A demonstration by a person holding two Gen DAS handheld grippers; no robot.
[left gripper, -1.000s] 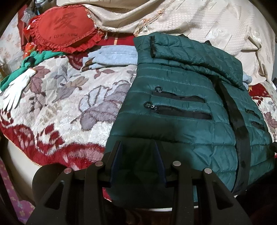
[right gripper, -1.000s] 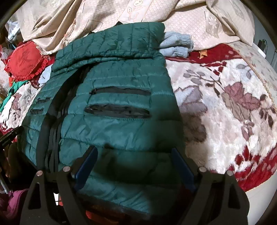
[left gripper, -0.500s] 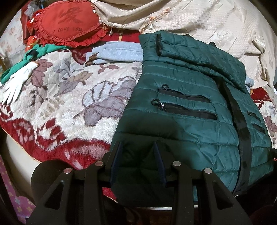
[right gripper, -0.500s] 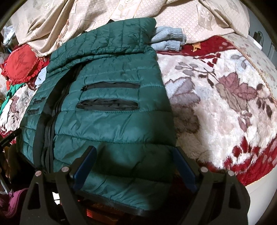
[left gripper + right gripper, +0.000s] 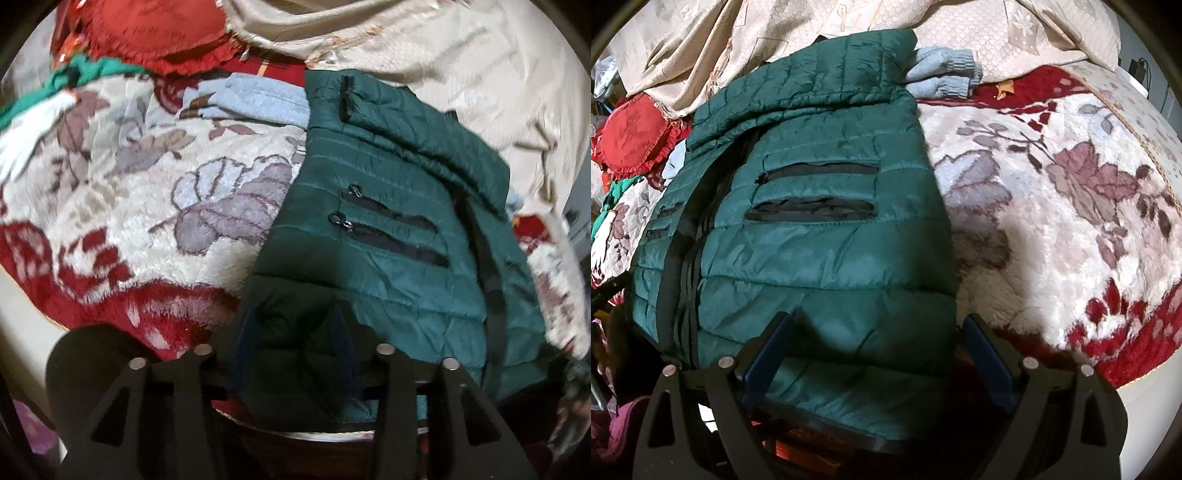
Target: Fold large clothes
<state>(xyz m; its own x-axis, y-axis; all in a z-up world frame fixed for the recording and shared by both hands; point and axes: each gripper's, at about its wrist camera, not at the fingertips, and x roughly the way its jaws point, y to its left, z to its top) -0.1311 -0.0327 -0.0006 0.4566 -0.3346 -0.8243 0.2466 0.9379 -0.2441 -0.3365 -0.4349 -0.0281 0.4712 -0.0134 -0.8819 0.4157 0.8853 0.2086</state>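
A dark green quilted jacket (image 5: 388,236) lies on the flowered bed blanket, front up, with black zip pockets and a black centre zip. It also shows in the right wrist view (image 5: 820,229). My left gripper (image 5: 295,325) is closed on the jacket's hem at its left corner, the fabric bunched between the blue pads. My right gripper (image 5: 875,343) is open wide, its blue pads standing either side of the hem at the jacket's right corner, the fabric between them.
A grey-blue sweater (image 5: 258,99) lies behind the jacket; its cuffs show in the right wrist view (image 5: 945,74). A red frilled cushion (image 5: 155,33), a green garment (image 5: 74,77) and a beige bedspread (image 5: 461,66) lie at the back. The flowered blanket (image 5: 1071,206) spreads to the right.
Both grippers have moved forward over the hem. The left gripper's pads have drawn the hem up into a bunch. The jacket's body has stayed in place.
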